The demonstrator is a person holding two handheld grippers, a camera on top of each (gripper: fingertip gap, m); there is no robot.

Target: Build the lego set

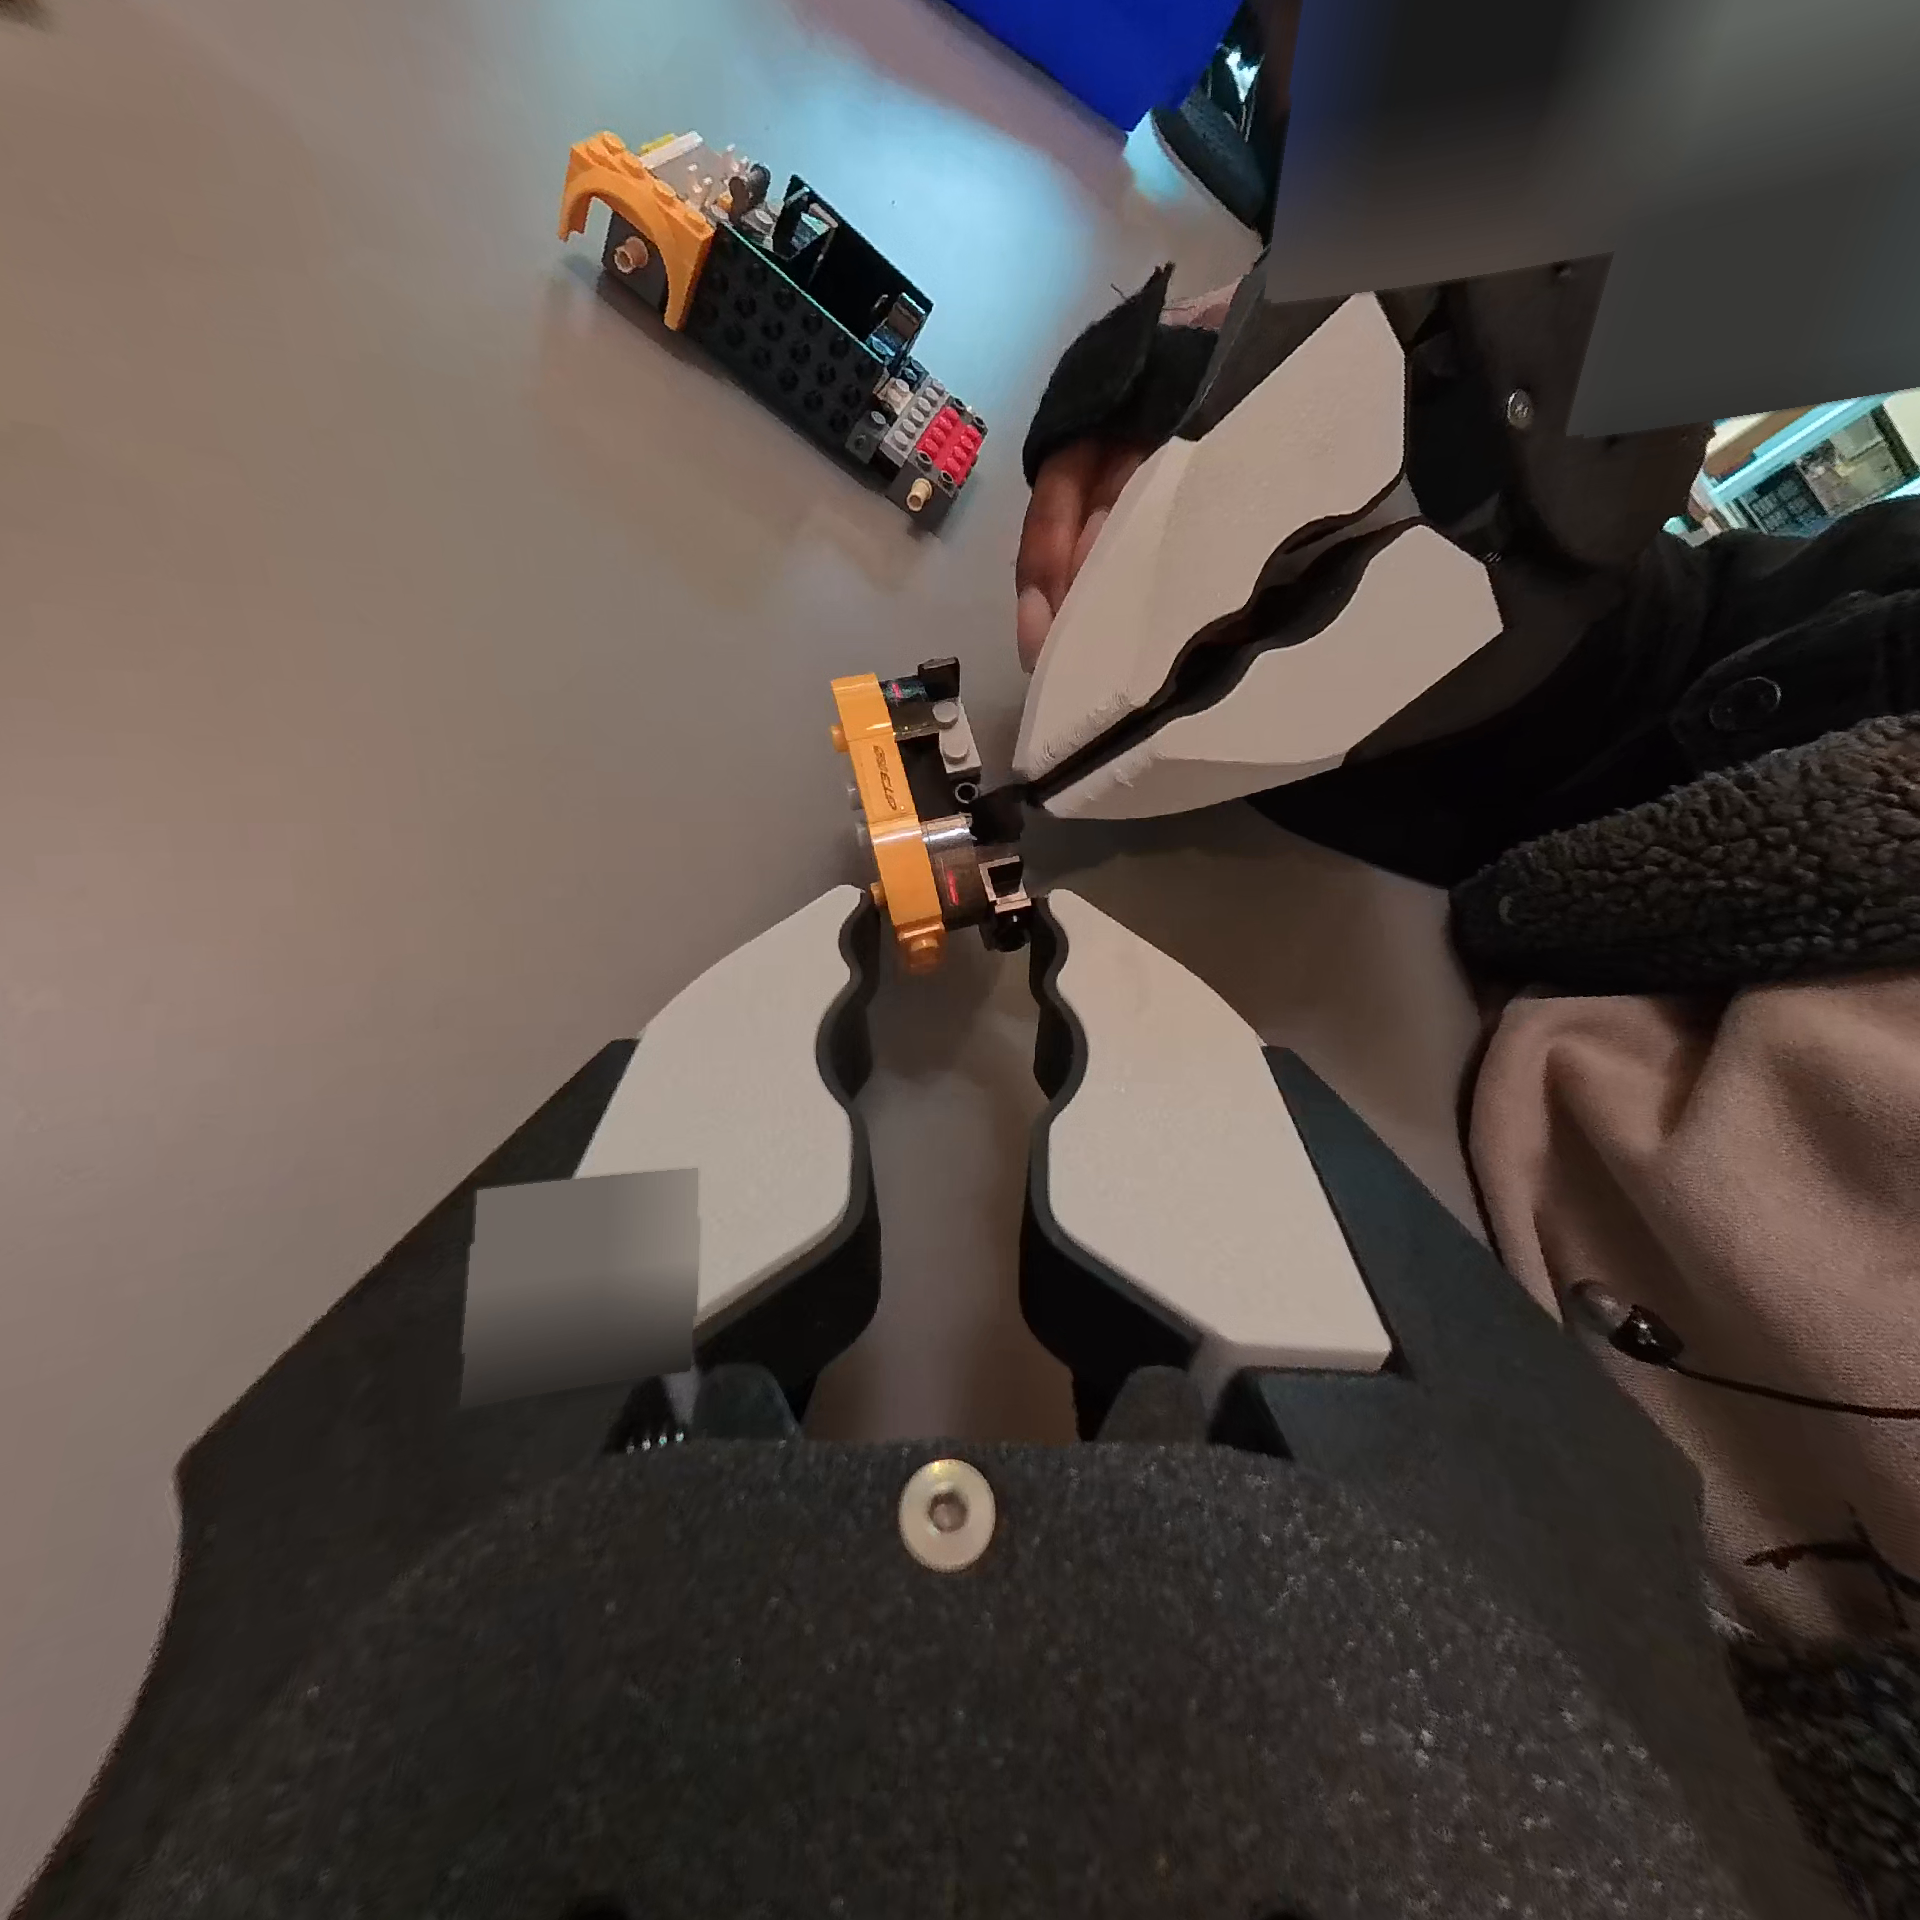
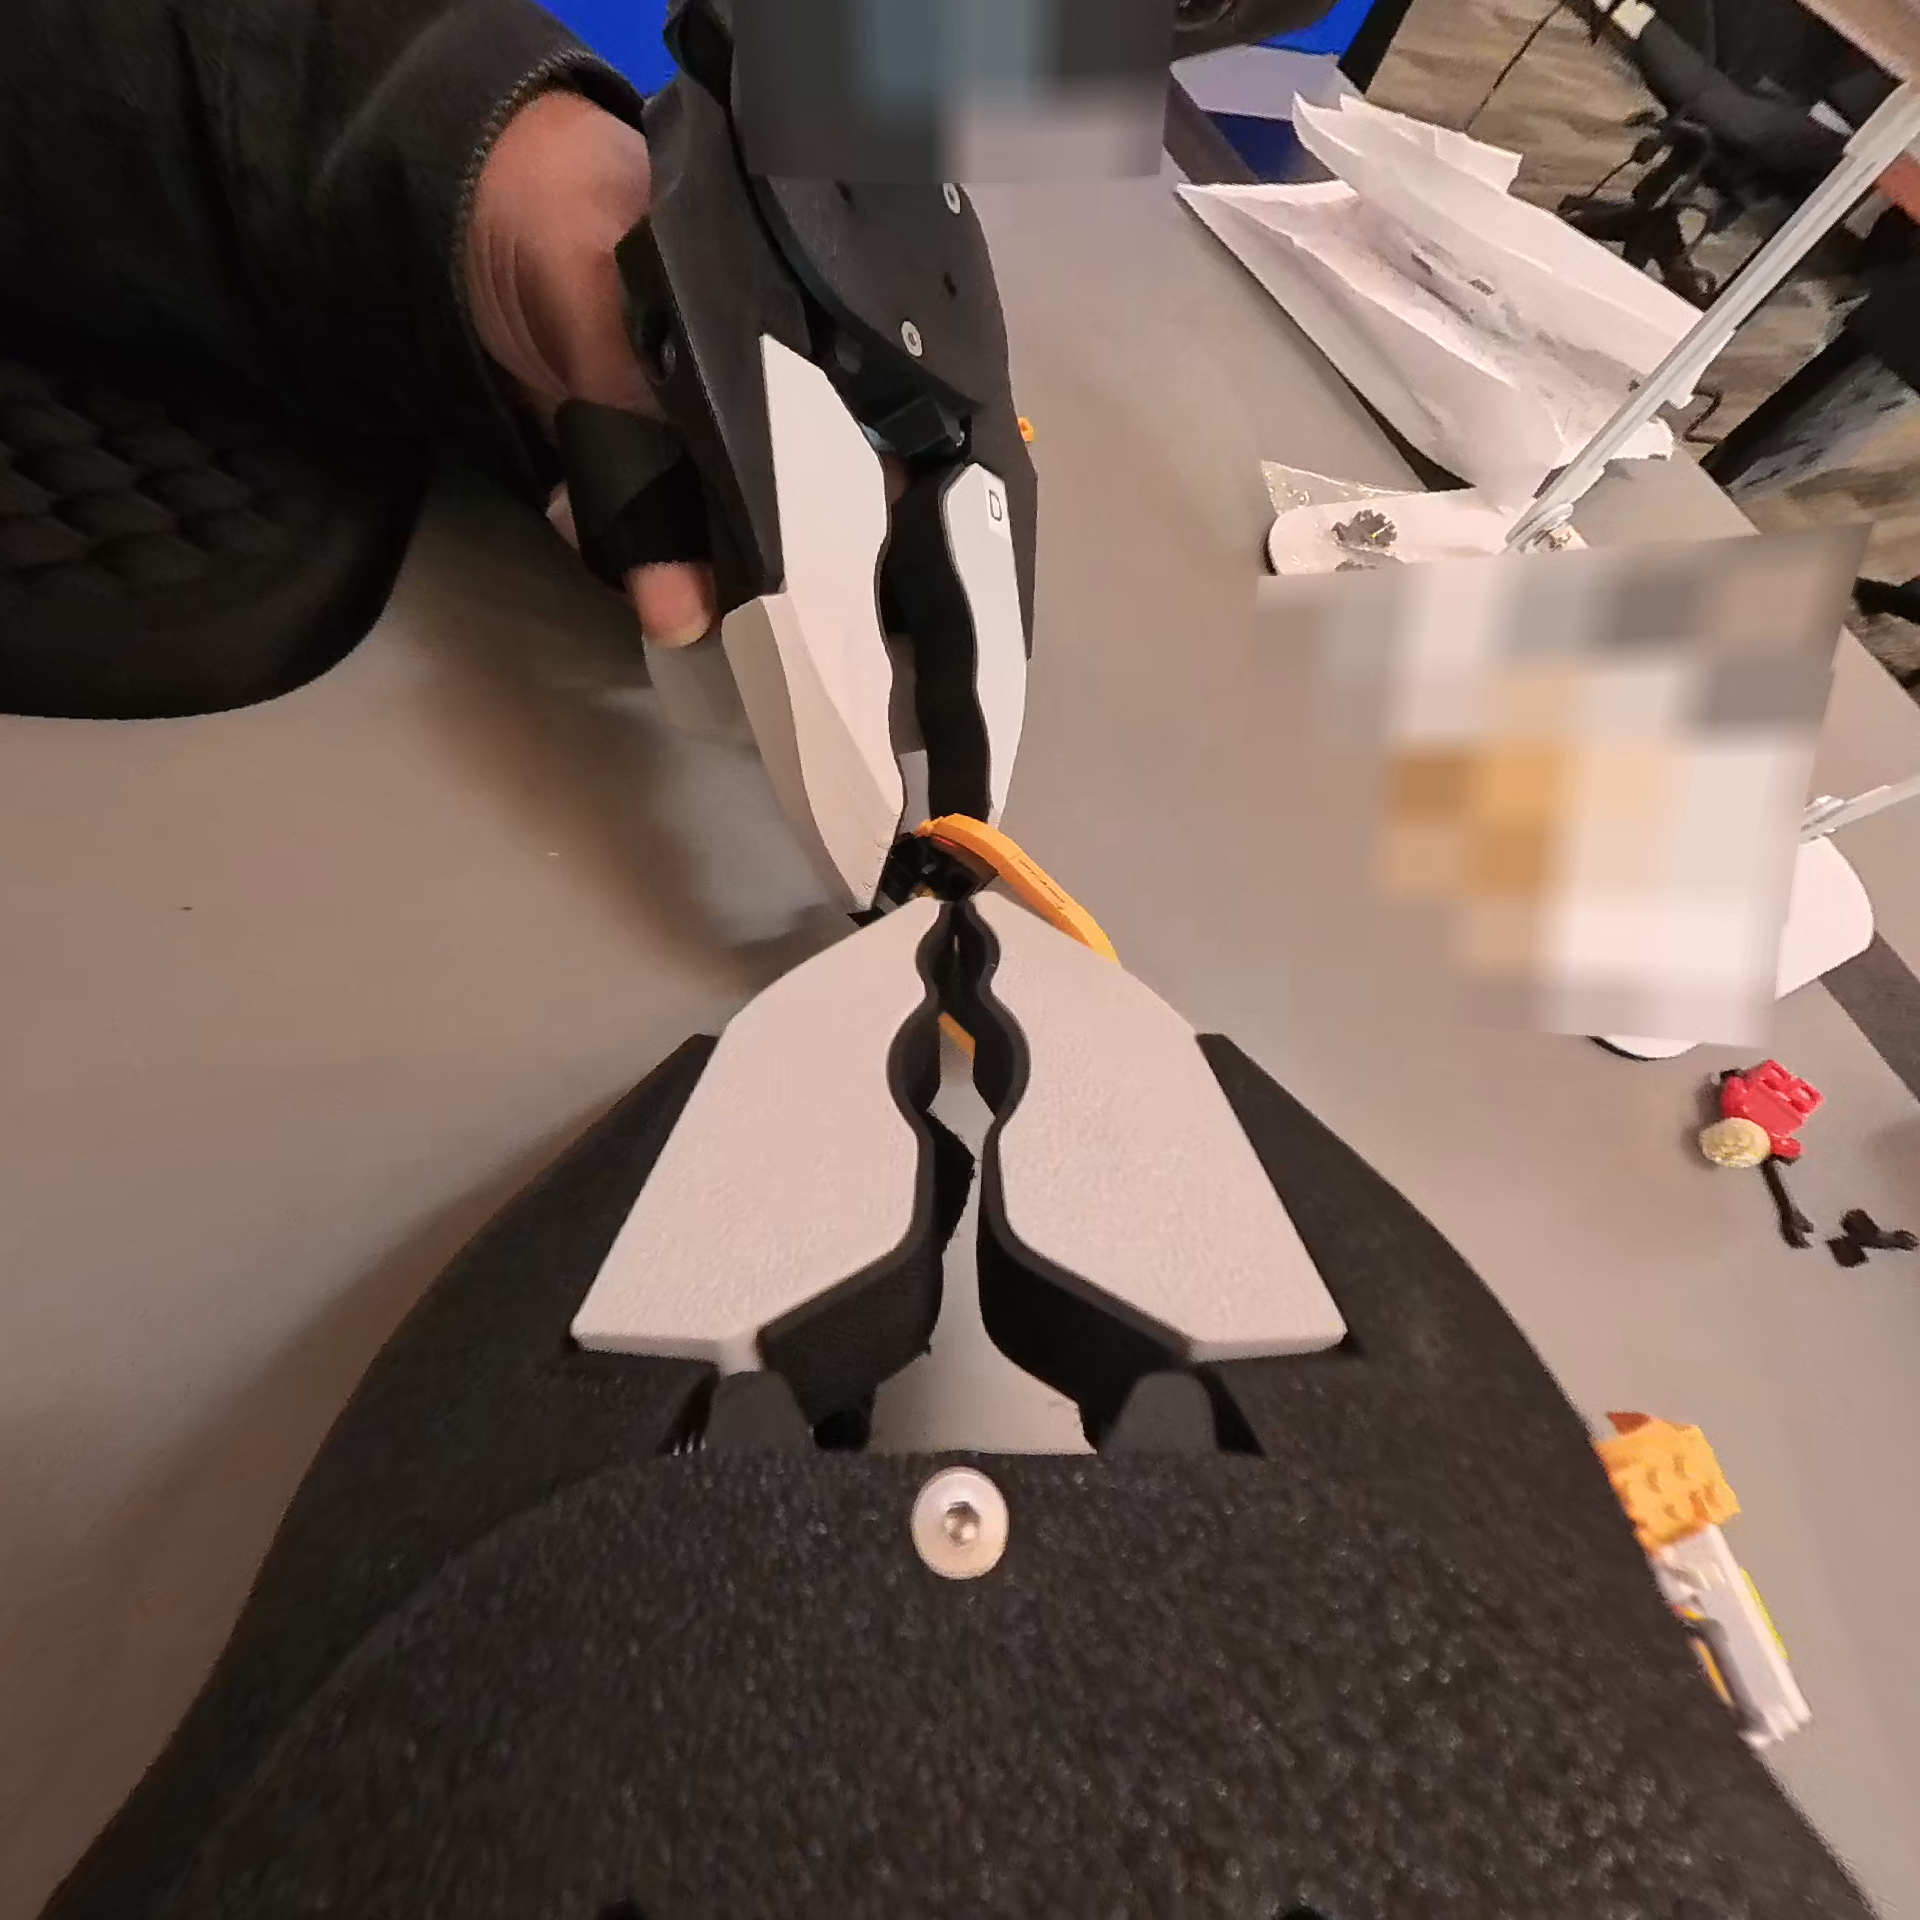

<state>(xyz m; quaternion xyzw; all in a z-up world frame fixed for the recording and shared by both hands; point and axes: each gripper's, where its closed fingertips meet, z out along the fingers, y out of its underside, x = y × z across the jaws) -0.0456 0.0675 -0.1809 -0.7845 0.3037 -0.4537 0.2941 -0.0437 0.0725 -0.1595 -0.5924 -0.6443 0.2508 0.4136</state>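
My left gripper (image 1: 951, 909) is shut on a small orange-and-black lego sub-assembly (image 1: 894, 800) and grips it at its lower end. The right wrist view shows that gripper (image 2: 914, 842) coming down from above onto the same sub-assembly (image 2: 1039, 873). My right gripper (image 2: 954, 909) is shut. Its tips touch a small black part on the sub-assembly's side; in the left wrist view this gripper (image 1: 1029, 790) comes in from the right. I cannot tell whether anything is pinched between its pads. A larger black car chassis (image 1: 779, 312) with an orange wheel arch lies farther off on the grey table (image 1: 312, 727).
A red piece with a gold disc (image 2: 1766, 1107) and small black bits lie at the right. An orange and grey brick cluster (image 2: 1673, 1496) sits at the near right. A torn white paper bag (image 2: 1455, 291) and a white stand base (image 2: 1829, 914) are behind them. The tips of both grippers are at nearly the same place.
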